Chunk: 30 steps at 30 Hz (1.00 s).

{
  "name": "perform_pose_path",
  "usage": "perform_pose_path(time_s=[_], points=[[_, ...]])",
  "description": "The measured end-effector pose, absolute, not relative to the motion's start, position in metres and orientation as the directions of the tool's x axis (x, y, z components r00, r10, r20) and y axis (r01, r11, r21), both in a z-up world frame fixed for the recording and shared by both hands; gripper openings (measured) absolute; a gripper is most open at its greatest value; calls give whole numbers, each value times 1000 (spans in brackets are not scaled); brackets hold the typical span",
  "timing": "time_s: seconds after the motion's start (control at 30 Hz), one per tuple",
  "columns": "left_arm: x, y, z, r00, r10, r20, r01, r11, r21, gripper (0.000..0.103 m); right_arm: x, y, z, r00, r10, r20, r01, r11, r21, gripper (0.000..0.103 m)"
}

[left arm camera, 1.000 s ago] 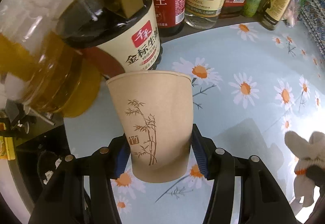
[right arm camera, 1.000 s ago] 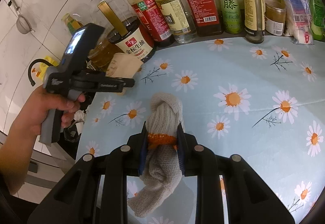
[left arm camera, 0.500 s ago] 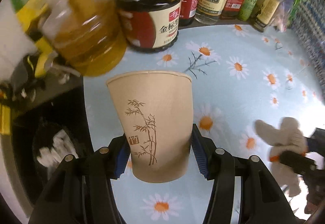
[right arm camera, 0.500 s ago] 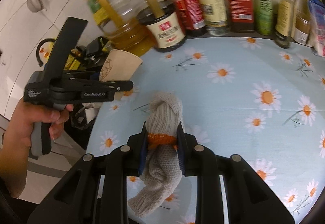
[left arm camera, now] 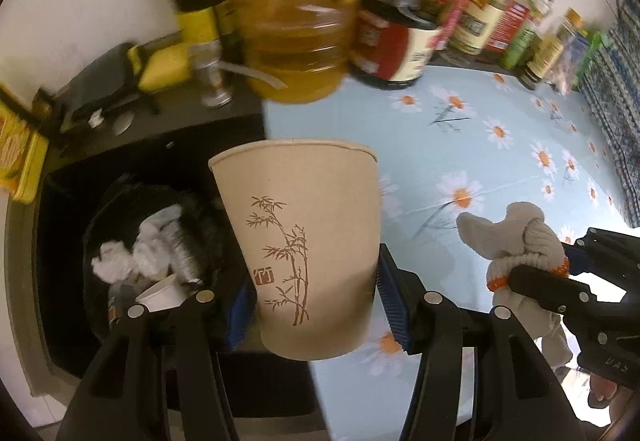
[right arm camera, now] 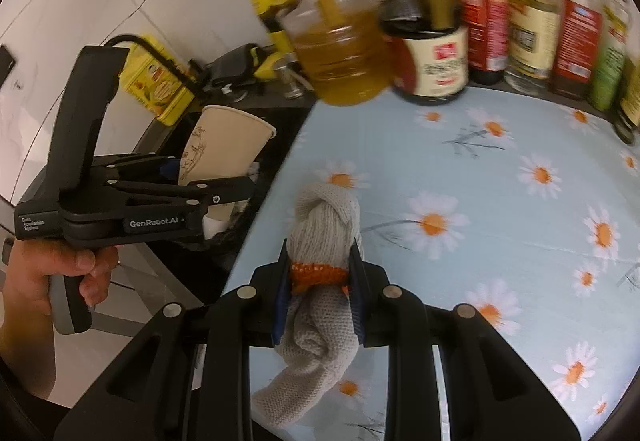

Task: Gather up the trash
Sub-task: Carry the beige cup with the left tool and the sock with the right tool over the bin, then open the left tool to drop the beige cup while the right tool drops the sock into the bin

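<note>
Daisy-printed blue cloth [right arm camera: 500, 169] covers a kitchen table, with a dark counter and a black bin beside its left edge.

Nearest in the left wrist view, the left gripper [left arm camera: 316, 297] has its blue-padded fingers closed against the sides of a tan paper cup [left arm camera: 304, 241] printed with brown bamboo. The cup is upright, held off the table edge. At 9 o'clock from the cup, lower down, the trash bin [left arm camera: 90, 237] sits open, holding crumpled white tissue [left arm camera: 116, 265] and a white cup.

In the right wrist view, the right gripper [right arm camera: 318, 277] is clamped on a grey knitted sock [right arm camera: 320, 241] at its orange band; the knotted top points away and the loose end hangs toward the camera, over the cloth near the table's left edge. At 9 o'clock from the sock, a hand [right arm camera: 48, 273] holds the left gripper's handle, cup tilted above the bin.

Farther off, at 12 o'clock, an oil jug [right arm camera: 344, 53] and a dark sauce jug [right arm camera: 432, 61] stand at the table's back edge, blurred. A row of bottles [right arm camera: 532, 29] continues toward 2 o'clock. A yellow tin [right arm camera: 160, 89] stands on the counter at 10 o'clock.
</note>
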<state>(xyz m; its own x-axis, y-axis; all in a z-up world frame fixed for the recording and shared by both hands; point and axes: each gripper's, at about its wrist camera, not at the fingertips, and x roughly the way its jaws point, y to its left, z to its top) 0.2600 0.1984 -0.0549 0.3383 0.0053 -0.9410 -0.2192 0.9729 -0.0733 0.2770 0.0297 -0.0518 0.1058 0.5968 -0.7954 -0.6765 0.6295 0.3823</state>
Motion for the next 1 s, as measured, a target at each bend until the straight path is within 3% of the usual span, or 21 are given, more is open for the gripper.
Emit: perform_pose_path(time_s=[0.5,1.0], points=[[195,321,-77,330,-19,-944,-342,929,-138,53,235,160,-55,50,586,-809,-731,573,370,27],[148,409,-92,324,-71,-943,-366,910,-194,53,206,269,-65,21,575,-818,-719,577,387,27]])
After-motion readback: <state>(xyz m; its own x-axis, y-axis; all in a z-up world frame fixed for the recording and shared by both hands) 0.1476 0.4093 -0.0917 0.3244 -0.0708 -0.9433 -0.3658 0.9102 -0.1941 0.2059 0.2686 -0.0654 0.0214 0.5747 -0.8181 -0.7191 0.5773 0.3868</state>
